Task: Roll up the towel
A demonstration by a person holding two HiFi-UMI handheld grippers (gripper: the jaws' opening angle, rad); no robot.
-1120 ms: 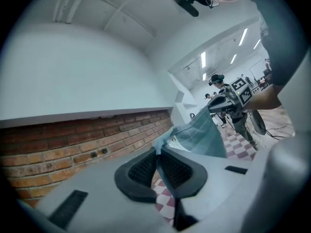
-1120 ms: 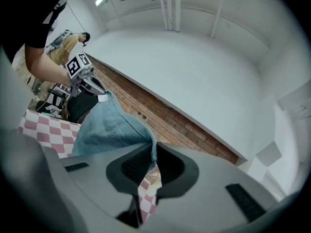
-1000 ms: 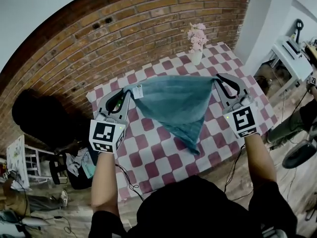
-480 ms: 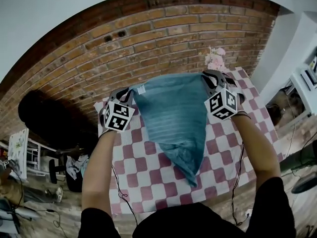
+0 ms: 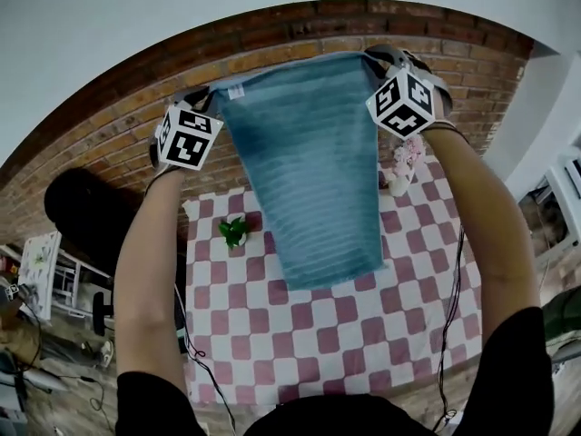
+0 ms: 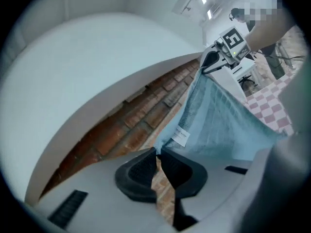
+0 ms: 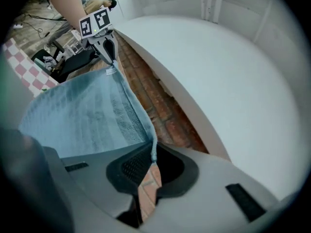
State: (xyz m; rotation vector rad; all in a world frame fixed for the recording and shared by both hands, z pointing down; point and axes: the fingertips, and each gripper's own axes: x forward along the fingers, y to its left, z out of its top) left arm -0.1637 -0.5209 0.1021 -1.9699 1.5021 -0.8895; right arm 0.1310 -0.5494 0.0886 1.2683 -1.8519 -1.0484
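Note:
A blue-green towel [image 5: 313, 180] hangs spread out in the air, high in front of the brick wall and above the checked table [image 5: 345, 334]. My left gripper [image 5: 207, 92] is shut on its top left corner, beside the white label [image 5: 237, 91]. My right gripper [image 5: 370, 54] is shut on the top right corner. In the left gripper view the towel [image 6: 218, 125] runs from my pads [image 6: 138, 171] across to the right gripper [image 6: 210, 62]. In the right gripper view the towel [image 7: 87, 115] stretches from my pads [image 7: 133, 166] to the left gripper [image 7: 109, 50].
On the red-and-white checked table stand a small green plant [image 5: 234, 232] to the left of the towel and a white vase of pink flowers [image 5: 404, 166] to its right. A brick wall [image 5: 109, 143] rises behind the table. Chairs and clutter [image 5: 36, 280] lie on the floor at the left.
Both grippers have risen and moved away from me with the towel. It hung folded to a point low over the table; now it hangs open and flat, high in front of the wall.

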